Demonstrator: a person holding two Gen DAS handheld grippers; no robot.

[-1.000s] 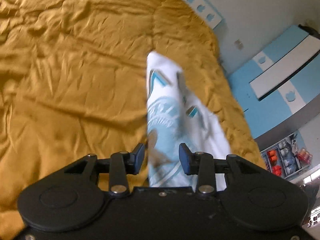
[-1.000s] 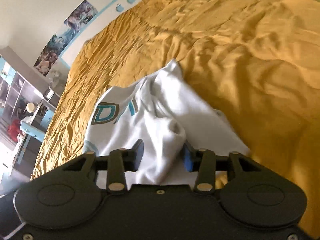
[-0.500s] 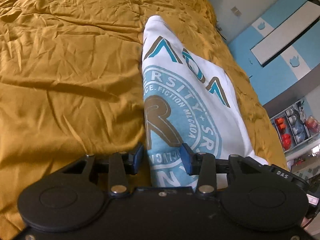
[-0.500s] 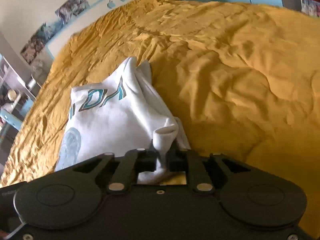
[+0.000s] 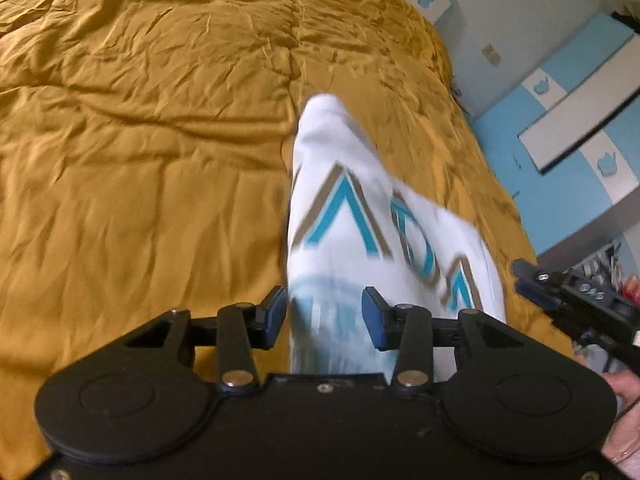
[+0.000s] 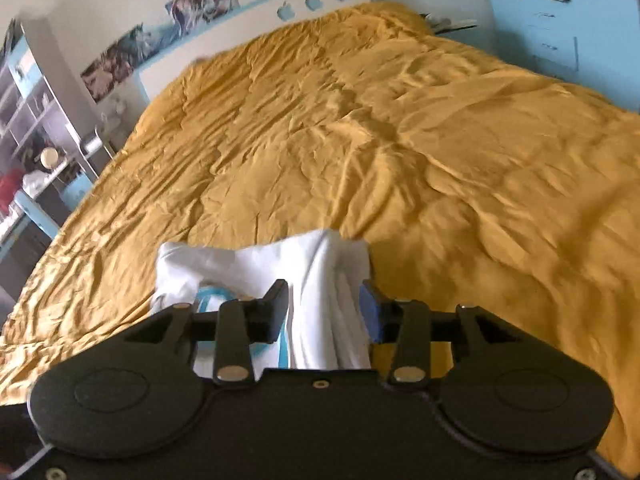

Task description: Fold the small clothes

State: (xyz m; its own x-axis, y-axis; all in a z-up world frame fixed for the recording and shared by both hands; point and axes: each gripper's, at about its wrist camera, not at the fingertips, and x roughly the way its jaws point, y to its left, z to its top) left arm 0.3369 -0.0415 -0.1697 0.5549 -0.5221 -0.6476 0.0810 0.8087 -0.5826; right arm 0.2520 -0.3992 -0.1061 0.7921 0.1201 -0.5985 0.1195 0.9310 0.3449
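Note:
A small white T-shirt (image 5: 340, 220) with teal and brown lettering lies on the mustard bedspread (image 5: 140, 140), narrowing to a white tip at its far end. My left gripper (image 5: 324, 312) hovers over its near part, open, the print showing between the blue pads without being pinched. In the right wrist view a bunched white fold of the shirt (image 6: 320, 264) fills the gap of my right gripper (image 6: 324, 308), whose jaws are opening off it. The right gripper (image 5: 560, 292) also shows at the right edge of the left wrist view, with a hand (image 5: 624, 392) behind it.
The bedspread (image 6: 400, 140) stretches wide and wrinkled beyond the shirt. A white headboard with apple cutouts (image 6: 312, 0) stands at the far end. Cluttered shelves (image 6: 32, 140) line the left side, and a blue wardrobe (image 5: 560, 140) stands off the bed's other side.
The right gripper pinched a white fold shut, then spread its jaws again and rolled. The left gripper slid along the shirt from the round print to the lettering.

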